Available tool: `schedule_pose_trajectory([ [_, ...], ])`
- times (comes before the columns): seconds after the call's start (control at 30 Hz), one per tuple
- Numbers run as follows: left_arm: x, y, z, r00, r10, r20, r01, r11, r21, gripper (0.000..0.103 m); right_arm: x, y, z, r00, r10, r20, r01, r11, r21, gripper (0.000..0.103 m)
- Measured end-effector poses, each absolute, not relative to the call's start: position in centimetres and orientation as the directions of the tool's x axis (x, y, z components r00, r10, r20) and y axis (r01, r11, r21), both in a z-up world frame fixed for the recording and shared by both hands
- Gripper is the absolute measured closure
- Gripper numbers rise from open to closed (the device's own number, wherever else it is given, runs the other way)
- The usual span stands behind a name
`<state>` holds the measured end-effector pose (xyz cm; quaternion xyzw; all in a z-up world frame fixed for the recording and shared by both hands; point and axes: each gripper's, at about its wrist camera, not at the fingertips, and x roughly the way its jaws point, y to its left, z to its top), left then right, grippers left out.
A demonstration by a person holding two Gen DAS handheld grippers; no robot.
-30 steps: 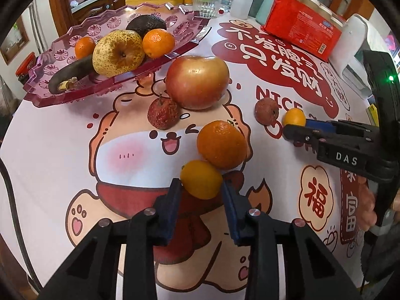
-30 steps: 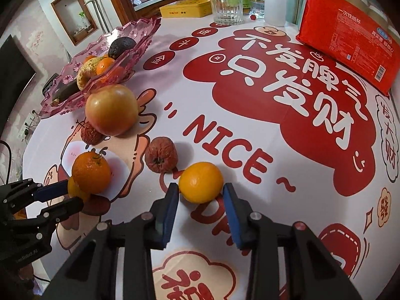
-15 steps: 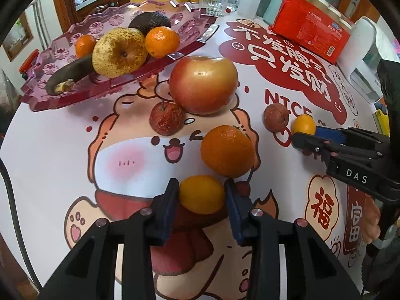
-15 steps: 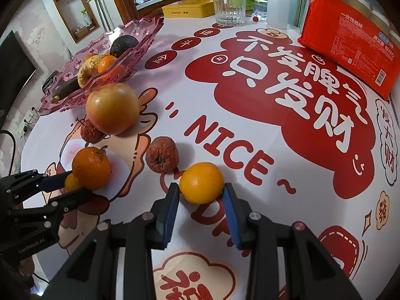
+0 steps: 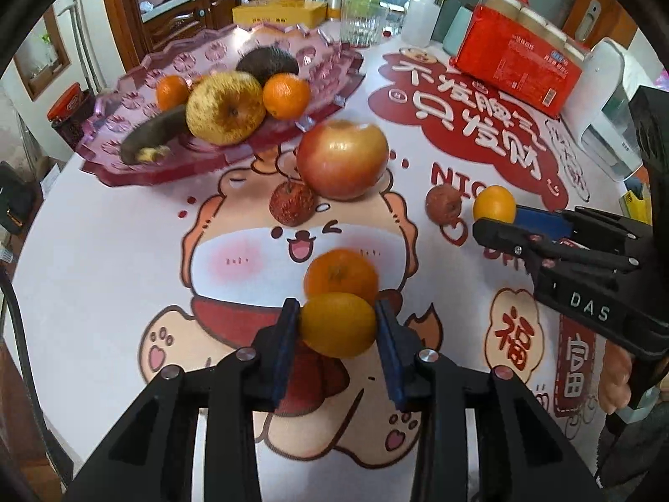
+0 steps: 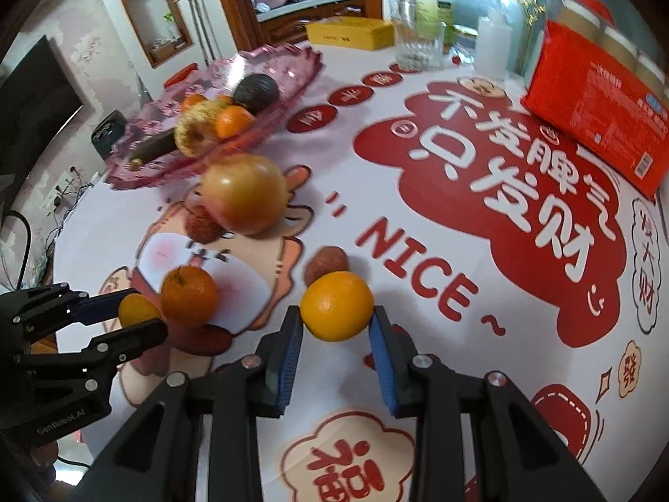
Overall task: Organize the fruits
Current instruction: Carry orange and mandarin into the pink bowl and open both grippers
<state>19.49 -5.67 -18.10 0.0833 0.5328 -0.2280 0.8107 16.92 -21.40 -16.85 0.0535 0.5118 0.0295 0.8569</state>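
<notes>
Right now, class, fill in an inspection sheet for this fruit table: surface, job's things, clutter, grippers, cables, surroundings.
Surface: tablecloth printed in red and white with a cartoon.
Job's things: pink tray holds a pear, two oranges, a dark fruit and a blackened banana; loose on the cloth lie an apple, a large orange and two wrinkled red fruits.
Clutter: red packet, yellow box, glass, bottles.
Grippers: left gripper closed on a yellow orange; right gripper closed on a small orange.
Cables: black cable at the left table edge.
Surroundings: wooden cabinets behind.
</notes>
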Motion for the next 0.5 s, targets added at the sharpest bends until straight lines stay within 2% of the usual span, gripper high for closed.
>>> schedule_pose_trajectory([
  [0.5, 16.2, -2.6, -9.8, 0.428, -0.252, -0.868, 0.407, 0.911, -0.064, 0.068, 13.0, -16.9, -9.4, 0.575, 0.164, -0.801, -0.108, 0.986, 0.124, 0.07],
])
